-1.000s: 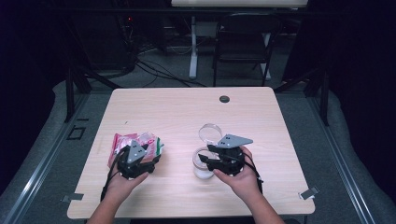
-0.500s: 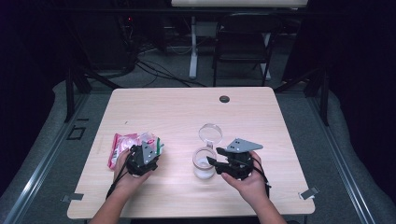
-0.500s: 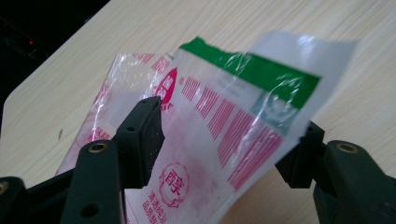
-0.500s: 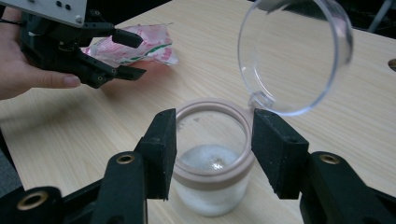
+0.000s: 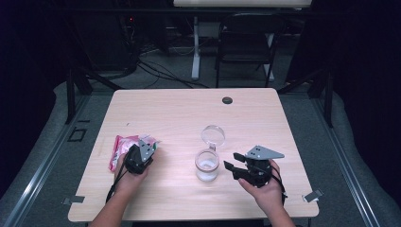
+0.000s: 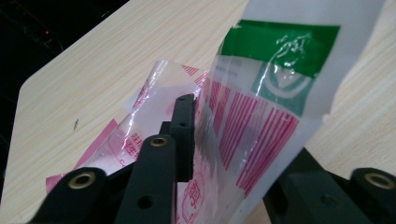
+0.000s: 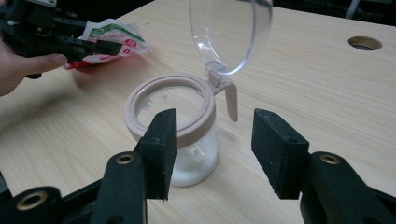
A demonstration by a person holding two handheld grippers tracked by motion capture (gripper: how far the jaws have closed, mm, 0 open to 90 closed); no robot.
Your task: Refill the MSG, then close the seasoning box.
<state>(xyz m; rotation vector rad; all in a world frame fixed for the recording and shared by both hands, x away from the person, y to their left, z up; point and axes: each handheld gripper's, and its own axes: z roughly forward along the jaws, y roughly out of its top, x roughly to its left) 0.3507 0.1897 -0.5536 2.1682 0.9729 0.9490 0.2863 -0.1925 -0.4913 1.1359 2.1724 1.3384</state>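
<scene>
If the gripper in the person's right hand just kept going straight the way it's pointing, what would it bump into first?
Most likely the glass jar. The right gripper points at it with jaws open, and the jar with its raised clear lid stands just ahead, a little toward one jaw. How wide the gap is, is hard to judge.

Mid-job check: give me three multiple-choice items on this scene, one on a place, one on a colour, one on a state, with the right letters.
1. Where is the packet relative to the jar?
A. left
B. right
C. inside it

2. What colour is the jar's rim?
A. blue
B. beige-pink
C. black

3. How is the jar's clear lid?
A. shut
B. flipped open
C. lying apart from the jar

Answers:
1 A, high view shows it by the left gripper.
2 B, right gripper view shows it.
3 B, it stands up on its hinge.
</scene>
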